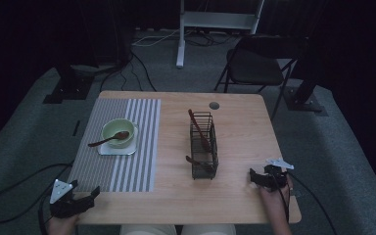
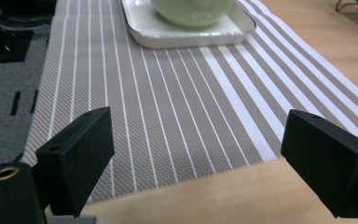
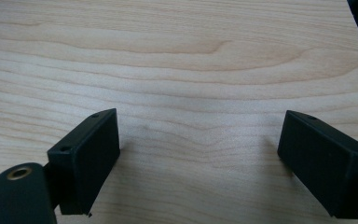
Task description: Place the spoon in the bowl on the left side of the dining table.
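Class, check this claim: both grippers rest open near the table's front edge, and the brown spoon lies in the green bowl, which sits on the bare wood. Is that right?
Not quite. The green bowl sits on a white tray on the striped placemat, not on bare wood; the high view shows this. The brown spoon does lie in it, and the left gripper and right gripper are open near the front edge.

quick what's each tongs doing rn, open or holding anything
Left tongs: open, holding nothing, at the near edge of the striped placemat.
Right tongs: open, holding nothing, over the bare wooden table.
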`<move>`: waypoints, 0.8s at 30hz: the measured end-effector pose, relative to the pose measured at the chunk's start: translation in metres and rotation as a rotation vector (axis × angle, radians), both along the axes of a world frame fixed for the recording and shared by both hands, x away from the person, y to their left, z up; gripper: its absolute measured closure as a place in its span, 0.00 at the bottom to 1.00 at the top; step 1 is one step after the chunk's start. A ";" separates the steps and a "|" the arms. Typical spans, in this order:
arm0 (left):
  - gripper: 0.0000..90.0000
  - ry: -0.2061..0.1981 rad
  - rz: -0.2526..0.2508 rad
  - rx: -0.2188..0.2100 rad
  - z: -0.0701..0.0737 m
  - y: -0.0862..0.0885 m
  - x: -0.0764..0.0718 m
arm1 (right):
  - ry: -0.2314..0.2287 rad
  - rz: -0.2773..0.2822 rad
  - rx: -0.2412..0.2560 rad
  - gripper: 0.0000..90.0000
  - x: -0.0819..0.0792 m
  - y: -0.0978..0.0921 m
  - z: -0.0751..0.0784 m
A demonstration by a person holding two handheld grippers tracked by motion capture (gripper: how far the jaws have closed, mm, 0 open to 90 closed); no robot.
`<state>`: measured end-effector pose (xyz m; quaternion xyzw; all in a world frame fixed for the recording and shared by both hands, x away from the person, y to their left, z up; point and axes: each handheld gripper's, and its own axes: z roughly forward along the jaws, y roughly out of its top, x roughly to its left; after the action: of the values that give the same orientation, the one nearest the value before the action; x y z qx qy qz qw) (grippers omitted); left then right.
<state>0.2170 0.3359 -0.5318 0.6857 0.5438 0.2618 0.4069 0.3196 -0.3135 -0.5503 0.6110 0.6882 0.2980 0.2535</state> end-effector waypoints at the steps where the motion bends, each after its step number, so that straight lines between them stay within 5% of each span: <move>1: 0.11 0.003 -0.002 -0.003 0.000 0.000 -0.002 | 0.000 0.000 0.000 0.13 0.000 0.000 0.000; 7: 0.11 0.006 -0.002 0.004 -0.002 0.002 -0.012 | 0.000 0.000 0.000 0.13 0.000 0.000 0.000; 10: 0.11 0.027 0.002 0.045 -0.007 0.004 -0.016 | 0.000 0.000 0.000 0.13 0.000 0.000 0.000; 24: 0.11 0.052 0.050 0.055 -0.011 0.012 -0.040 | -0.001 0.004 -0.001 0.13 0.000 0.000 0.000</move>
<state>0.1770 0.3481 -0.5427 0.6893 0.5640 0.2687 0.3669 0.3192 -0.3136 -0.5504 0.6093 0.6895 0.2987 0.2534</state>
